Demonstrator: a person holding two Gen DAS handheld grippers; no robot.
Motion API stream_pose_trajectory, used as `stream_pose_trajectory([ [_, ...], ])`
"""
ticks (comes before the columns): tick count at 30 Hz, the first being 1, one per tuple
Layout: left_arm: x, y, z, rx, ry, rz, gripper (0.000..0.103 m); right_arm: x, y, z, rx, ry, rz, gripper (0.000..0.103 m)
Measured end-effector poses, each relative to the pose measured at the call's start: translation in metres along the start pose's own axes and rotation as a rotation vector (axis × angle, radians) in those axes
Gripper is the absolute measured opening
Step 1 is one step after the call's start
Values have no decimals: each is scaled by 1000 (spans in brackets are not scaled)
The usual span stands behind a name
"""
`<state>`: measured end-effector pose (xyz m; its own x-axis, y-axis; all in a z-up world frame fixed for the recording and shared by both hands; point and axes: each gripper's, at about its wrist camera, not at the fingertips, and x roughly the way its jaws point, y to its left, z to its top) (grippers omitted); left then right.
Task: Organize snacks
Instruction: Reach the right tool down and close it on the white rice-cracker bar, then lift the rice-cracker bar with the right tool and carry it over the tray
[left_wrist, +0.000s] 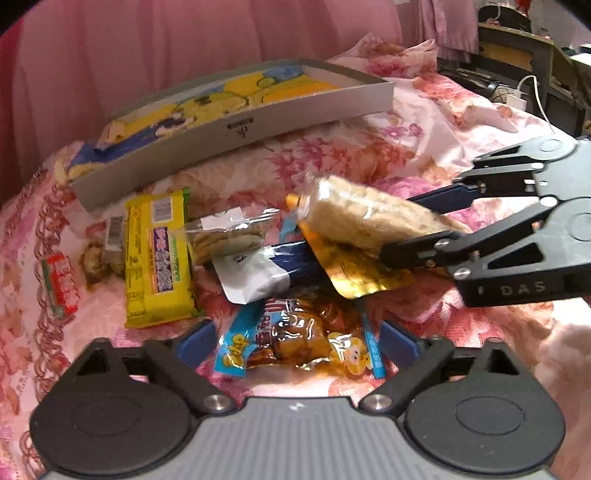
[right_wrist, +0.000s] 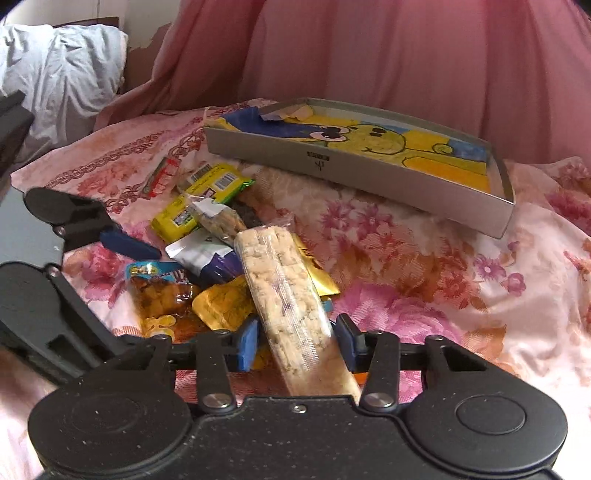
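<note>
A long pale rice-crisp bar in clear wrap is lifted above the snack pile, with my right gripper shut on its near end; the left wrist view shows the bar held by that gripper from the right. My left gripper stands open low over an orange dried-snack packet. A yellow packet, a clear cracker bag, a white and blue pouch and a gold pouch lie in a heap. A shallow grey box with a yellow cartoon lining sits beyond.
Everything rests on a pink floral bedspread. A small red and green candy lies at the left. Pink curtain hangs behind the box. A white bundle of cloth is far left; a desk with cables is far right.
</note>
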<state>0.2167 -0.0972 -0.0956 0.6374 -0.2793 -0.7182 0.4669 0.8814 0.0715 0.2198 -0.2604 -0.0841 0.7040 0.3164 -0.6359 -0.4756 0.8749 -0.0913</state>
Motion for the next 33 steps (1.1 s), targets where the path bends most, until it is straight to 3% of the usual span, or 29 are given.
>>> stream_pose_trajectory([
  [4, 5, 4, 0, -28, 15, -10, 87, 0, -3, -1, 16, 2, -2, 41],
  [25, -15, -8, -1, -67, 64, 87, 69, -5, 5, -3, 0, 1, -38, 35],
  [30, -23, -8, -4, -72, 75, 86, 63, -10, 14, -3, -47, -11, -45, 35],
  [33, -25, -12, -4, -54, 80, 101, 59, -12, 26, -5, -124, -15, -97, 34],
])
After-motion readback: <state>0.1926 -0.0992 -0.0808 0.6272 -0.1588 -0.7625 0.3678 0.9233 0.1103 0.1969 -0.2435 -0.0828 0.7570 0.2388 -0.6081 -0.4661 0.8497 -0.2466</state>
